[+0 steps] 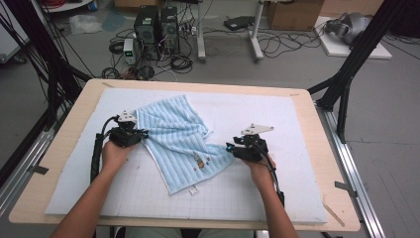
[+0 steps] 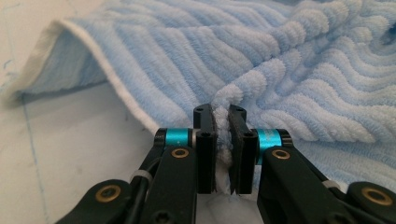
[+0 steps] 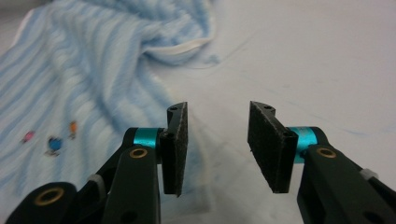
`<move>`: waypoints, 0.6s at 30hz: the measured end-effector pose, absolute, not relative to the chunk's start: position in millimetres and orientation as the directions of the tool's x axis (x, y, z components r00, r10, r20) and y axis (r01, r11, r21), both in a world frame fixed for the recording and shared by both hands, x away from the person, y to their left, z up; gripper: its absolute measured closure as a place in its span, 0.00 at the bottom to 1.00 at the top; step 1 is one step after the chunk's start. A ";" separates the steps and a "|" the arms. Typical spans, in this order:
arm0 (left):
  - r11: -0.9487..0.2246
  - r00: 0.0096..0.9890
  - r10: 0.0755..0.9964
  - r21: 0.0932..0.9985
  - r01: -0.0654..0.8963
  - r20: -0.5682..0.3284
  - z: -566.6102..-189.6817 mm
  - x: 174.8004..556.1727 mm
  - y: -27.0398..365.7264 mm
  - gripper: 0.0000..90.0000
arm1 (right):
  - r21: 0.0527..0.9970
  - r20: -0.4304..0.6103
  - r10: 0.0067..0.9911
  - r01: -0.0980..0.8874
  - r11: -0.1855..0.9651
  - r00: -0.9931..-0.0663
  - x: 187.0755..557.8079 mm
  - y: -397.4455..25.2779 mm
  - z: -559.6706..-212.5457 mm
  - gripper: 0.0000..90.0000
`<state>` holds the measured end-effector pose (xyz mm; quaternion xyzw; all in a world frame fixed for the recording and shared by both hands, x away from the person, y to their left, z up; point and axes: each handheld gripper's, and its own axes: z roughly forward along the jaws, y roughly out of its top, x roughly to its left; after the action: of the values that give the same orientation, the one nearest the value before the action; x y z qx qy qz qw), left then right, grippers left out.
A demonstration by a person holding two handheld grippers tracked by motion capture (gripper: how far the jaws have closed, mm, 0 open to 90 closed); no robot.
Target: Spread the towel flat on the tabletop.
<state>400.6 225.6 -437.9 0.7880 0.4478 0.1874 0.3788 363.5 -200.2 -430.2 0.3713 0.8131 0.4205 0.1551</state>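
A light blue striped towel (image 1: 181, 141) lies crumpled on the white mat (image 1: 277, 124) covering the table (image 1: 59, 148). The left gripper (image 2: 223, 135) is clamped on a raised fold at the towel's left edge. The right gripper (image 3: 217, 140), jaws apart, rests on the mat just beside the towel's right corner, gripping nothing.

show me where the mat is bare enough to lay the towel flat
Bare mat runs from the towel to the right edge, behind the open right gripper. The near strip in front of both hands is free too. It is crowded at the middle left, where the left gripper pinches a towel fold.
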 end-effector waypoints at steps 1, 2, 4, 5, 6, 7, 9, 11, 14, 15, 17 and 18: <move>-0.311 0.528 0.848 0.766 0.563 -0.043 -437.8 400.2 225.7 0.91 | 0.791 0.063 0.721 0.475 0.385 -0.690 363.7 -195.3 -432.2 0.67; -0.313 0.528 0.848 0.767 0.560 -0.040 -437.3 399.8 225.3 0.91 | 0.785 0.069 0.705 0.475 0.398 -0.705 364.9 -191.1 -434.8 0.69; -0.320 0.531 0.847 0.768 0.555 -0.032 -436.3 399.0 224.5 0.89 | 0.758 0.057 0.700 0.487 0.434 -0.711 367.0 -185.1 -440.0 0.80; -0.320 0.532 0.846 0.769 0.553 -0.031 -436.2 398.6 223.8 0.89 | 0.742 0.045 0.699 0.492 0.455 -0.714 368.1 -184.2 -442.4 0.89; -0.318 0.535 0.844 0.770 0.553 -0.035 -436.1 398.4 223.6 0.90 | 0.726 0.036 0.703 0.502 0.470 -0.710 368.3 -184.7 -443.9 0.92; -0.317 0.535 0.844 0.772 0.551 -0.036 -436.2 398.5 223.7 0.90 | 0.727 0.051 0.702 0.508 0.461 -0.710 367.8 -186.7 -444.1 0.96; -0.313 0.537 0.843 0.774 0.550 -0.041 -436.4 398.8 223.9 0.90 | 0.719 0.036 0.704 0.508 0.475 -0.709 364.8 -191.0 -442.3 0.97; -0.309 0.537 0.842 0.778 0.547 -0.044 -436.5 399.1 223.8 0.90 | 0.714 0.042 0.707 0.516 0.473 -0.706 359.9 -195.5 -441.9 0.97; -0.304 0.538 0.842 0.778 0.550 -0.051 -436.7 399.1 223.3 0.90 | 0.696 0.032 0.706 0.523 0.492 -0.707 350.2 -201.5 -439.7 0.97; -0.303 0.539 0.841 0.778 0.549 -0.053 -436.9 399.3 223.2 0.90 | 0.691 0.025 0.706 0.523 0.500 -0.708 345.8 -203.6 -438.9 0.97; -0.295 0.536 0.842 0.780 0.552 -0.061 -437.7 399.6 222.9 0.90 | 0.683 0.014 0.704 0.521 0.512 -0.710 335.7 -208.2 -437.8 0.97; -0.297 0.536 0.842 0.779 0.552 -0.059 -438.0 399.8 222.7 0.90 | 0.682 0.012 0.702 0.520 0.515 -0.712 330.7 -210.7 -437.4 0.97</move>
<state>399.8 222.7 -438.0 0.7838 0.4449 0.1851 0.3919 330.7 -210.7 -437.4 0.3552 0.8600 0.3410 0.1338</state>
